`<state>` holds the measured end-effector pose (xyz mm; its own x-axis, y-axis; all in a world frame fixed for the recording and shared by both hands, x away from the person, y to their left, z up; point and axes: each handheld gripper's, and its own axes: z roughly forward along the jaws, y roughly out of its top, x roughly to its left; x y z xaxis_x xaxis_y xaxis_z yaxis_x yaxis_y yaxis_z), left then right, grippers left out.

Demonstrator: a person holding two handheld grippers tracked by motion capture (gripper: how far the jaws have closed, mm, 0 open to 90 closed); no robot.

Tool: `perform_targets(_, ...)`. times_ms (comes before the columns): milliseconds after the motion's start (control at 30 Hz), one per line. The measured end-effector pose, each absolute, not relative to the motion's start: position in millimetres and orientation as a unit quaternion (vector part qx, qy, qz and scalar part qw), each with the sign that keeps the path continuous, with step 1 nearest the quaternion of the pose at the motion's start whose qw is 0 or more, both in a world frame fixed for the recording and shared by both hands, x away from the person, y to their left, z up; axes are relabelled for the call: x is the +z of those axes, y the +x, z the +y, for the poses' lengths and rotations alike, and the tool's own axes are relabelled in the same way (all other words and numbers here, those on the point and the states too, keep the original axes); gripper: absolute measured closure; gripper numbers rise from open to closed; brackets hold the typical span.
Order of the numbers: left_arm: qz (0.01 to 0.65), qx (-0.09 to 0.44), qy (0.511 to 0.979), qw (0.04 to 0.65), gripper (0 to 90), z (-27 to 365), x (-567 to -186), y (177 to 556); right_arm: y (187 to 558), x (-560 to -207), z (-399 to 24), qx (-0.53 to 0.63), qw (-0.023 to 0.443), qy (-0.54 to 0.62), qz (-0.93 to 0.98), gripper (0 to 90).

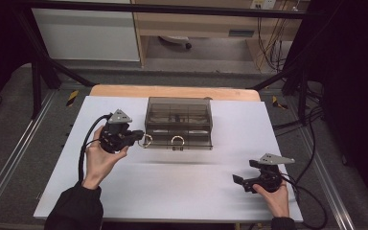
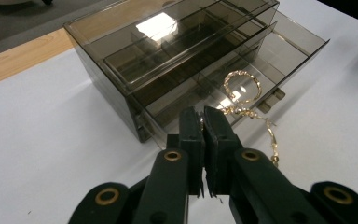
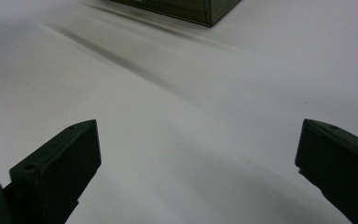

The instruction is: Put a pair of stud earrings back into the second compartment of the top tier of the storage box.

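1. Looking down from the high view, we see a smoky, see-through plastic drawer box (image 1: pixel 178 123) standing toward the far middle of the white table top (image 1: pixel 172 191), with a strip of bare wood (image 1: pixel 172 91) behind it.
2. We read the box as tinted grey-brown, with thin inner dividers that split it into small compartments; in the left gripper view (image 2: pixel 186 56) its lower drawer stands pulled out toward us.
3. We find a gold ring-shaped bracelet (image 2: pixel 241 86) lying in the open drawer, twisted or beaded in texture; a second gold ring (image 1: pixel 147 140) hangs at the box's front left corner in the high view.
4. We hold the left gripper (image 1: pixel 139 136) just beside that corner, and its jaws are pressed nearly together in its own view (image 2: pixel 204 123).
5. We see a thin gold chain (image 2: pixel 265 133) running from between those jaws toward the drawer front and down onto the table, so the gripper appears to pinch it.
6. We keep the right gripper (image 1: pixel 244 175) well apart from the box, near the table's front right, with its jaws spread wide in its own view (image 3: pixel 198 154) and nothing between them.
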<state>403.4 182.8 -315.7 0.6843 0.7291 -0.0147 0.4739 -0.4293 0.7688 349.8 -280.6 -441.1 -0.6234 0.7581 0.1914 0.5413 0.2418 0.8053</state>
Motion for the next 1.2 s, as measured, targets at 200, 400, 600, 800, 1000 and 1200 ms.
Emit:
perform_targets(200,0.358,0.162,0.831,0.394,86.4,171,-313,408,350,-441,-281,0.453,0.119,0.418,0.778,0.7)
perform_targets(400,0.356,0.160,0.833,0.393,86.3,159,-313,414,350,-441,-281,0.454,0.119,0.417,0.778,0.7)
perform_targets(600,0.354,0.159,0.834,0.392,86.3,146,-316,420,350,-441,-281,0.454,0.119,0.417,0.778,0.7)
perform_targets(800,0.352,0.158,0.836,0.391,86.3,135,-318,425,350,-441,-281,0.454,0.119,0.417,0.778,0.7)
perform_targets(1000,0.352,0.157,0.838,0.387,86.4,125,-323,430,350,-441,-281,0.453,0.120,0.416,0.779,0.7)
perform_targets(1200,0.350,0.156,0.840,0.385,86.3,114,-329,435,350,-441,-281,0.452,0.120,0.416,0.779,0.7)
